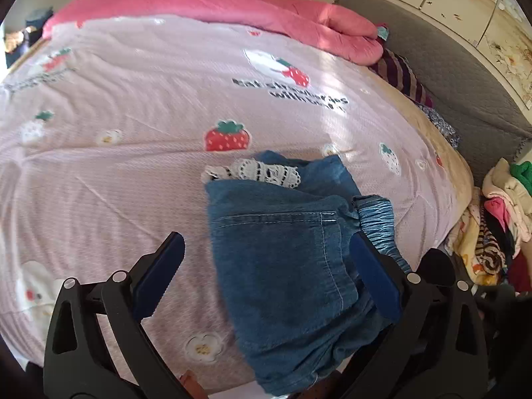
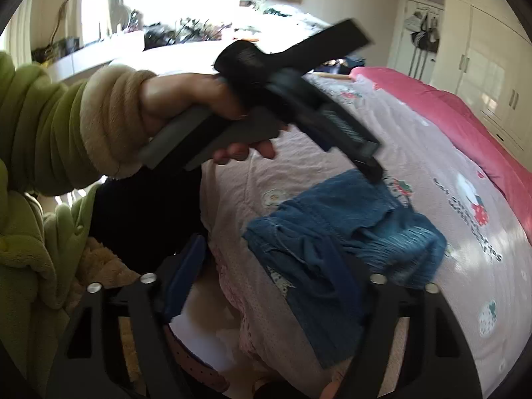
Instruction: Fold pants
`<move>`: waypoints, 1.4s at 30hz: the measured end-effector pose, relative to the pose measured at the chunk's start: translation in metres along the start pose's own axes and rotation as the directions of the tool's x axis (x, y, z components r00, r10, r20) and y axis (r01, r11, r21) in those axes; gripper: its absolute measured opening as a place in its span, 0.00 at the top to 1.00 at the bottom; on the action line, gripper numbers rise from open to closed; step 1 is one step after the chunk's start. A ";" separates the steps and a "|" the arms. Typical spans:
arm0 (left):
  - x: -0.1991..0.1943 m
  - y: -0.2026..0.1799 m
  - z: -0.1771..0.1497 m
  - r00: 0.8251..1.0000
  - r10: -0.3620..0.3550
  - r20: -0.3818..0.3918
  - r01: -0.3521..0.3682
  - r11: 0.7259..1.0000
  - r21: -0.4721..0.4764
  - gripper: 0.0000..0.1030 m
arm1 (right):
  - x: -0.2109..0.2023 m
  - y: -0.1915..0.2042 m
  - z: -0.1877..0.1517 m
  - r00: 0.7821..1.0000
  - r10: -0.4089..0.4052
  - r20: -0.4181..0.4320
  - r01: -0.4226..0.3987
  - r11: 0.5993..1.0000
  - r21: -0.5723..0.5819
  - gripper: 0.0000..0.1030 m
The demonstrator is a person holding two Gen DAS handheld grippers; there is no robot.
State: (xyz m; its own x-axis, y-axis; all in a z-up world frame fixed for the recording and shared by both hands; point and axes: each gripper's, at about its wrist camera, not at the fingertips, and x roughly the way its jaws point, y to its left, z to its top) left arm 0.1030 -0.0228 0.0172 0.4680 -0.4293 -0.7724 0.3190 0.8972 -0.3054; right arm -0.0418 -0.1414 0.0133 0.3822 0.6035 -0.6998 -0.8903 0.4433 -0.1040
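The blue denim pants [image 1: 286,259] lie folded in a compact bundle on the pink strawberry-print bedspread [image 1: 133,133], with white lace trim [image 1: 262,171] at the far end and a gathered waistband [image 1: 379,222] at the right. My left gripper [image 1: 269,256] is open, its jaws spread wide above the bundle, not holding it. In the right wrist view the pants [image 2: 349,232] lie near the bed's edge. My right gripper [image 2: 269,259] is open over them. The left gripper's body [image 2: 319,106], held in a hand, hovers above the pants' far end.
A pink quilt [image 1: 232,3] is bunched along the bed's far side. A grey headboard [image 1: 449,66] stands at the right, with a pile of clothes [image 1: 498,219] beside the bed. A cluttered desk [image 2: 149,40] and white wardrobes [image 2: 482,66] line the room.
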 end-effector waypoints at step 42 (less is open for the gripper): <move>0.055 -0.003 -0.009 0.997 0.011 -0.082 -0.005 0.997 0.081 0.10 | 0.098 0.059 -0.001 0.973 -0.162 -0.168 0.072 0.894 -0.443 0.92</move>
State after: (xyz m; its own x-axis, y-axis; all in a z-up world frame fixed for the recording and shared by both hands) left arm 0.1207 -0.0485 -0.0291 0.4028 -0.4094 -0.8186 0.3825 0.8878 -0.2558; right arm -0.0574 -0.0570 -0.0620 0.4741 0.4042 -0.7822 -0.8777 0.1464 -0.4564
